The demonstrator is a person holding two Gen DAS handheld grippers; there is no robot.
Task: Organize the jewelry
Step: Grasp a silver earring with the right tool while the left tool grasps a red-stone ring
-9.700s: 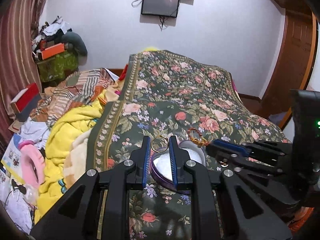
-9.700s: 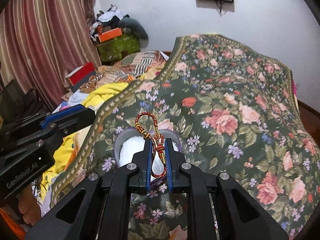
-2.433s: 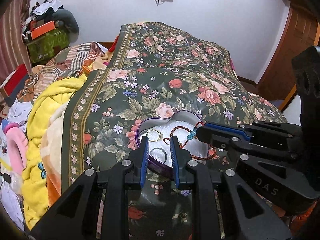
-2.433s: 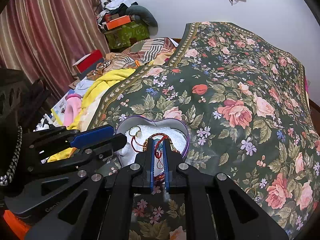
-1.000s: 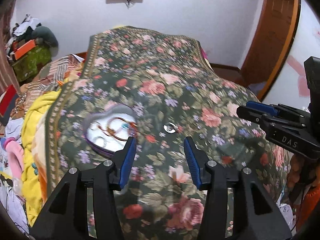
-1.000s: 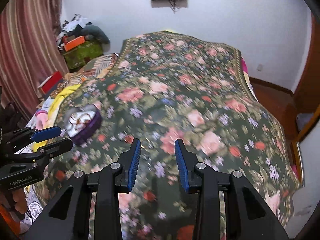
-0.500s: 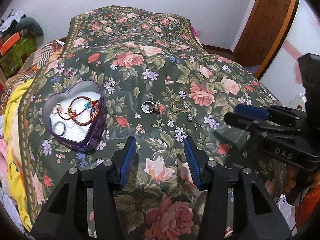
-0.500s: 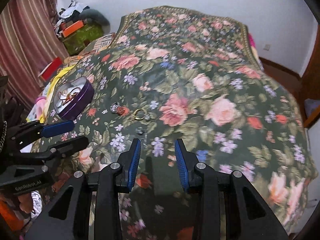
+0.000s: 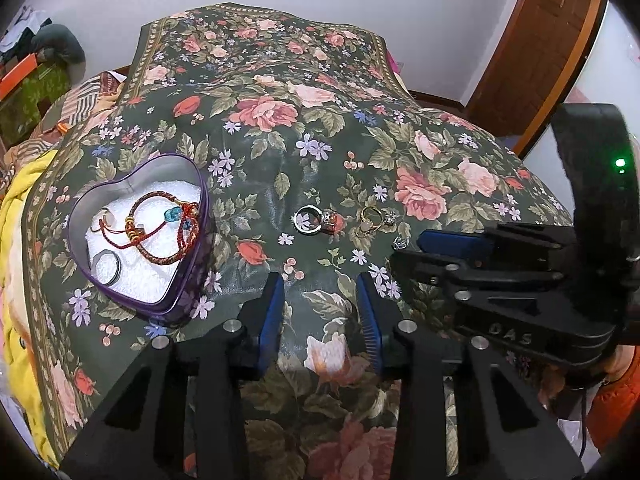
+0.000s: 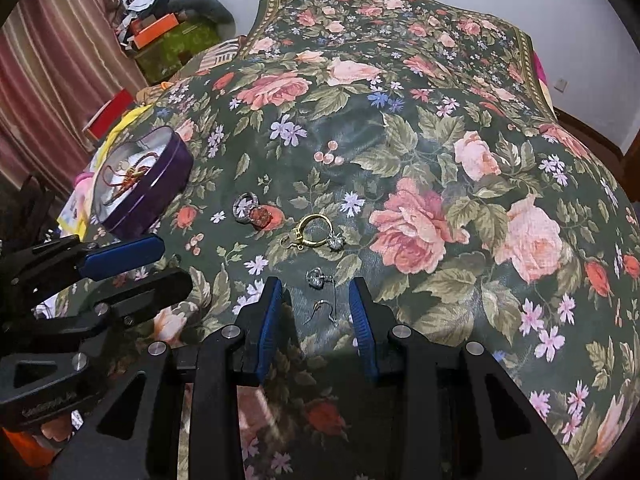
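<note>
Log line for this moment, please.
left gripper: open, empty | right gripper: open, over earrings | heart tin: bracelets inside | rings: on bedspread

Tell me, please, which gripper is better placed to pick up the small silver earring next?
The right gripper: it is open with the silver earring almost between its fingertips, while the left gripper sits nearer the heart-shaped tin.

The bedspread (image 10: pixel 420 152) was floral cloth with a slight sheen. The heart-shaped tin (image 9: pixel 188 276) was glossy purple metal lined with white fluffy padding (image 9: pixel 140 268). Rings (image 10: pixel 316 226) looked like shiny metal; the bracelets (image 9: pixel 160 232) were braided cord. The fingers (image 10: pixel 362 320) were matt black plastic with ribbed blue pads.
</note>
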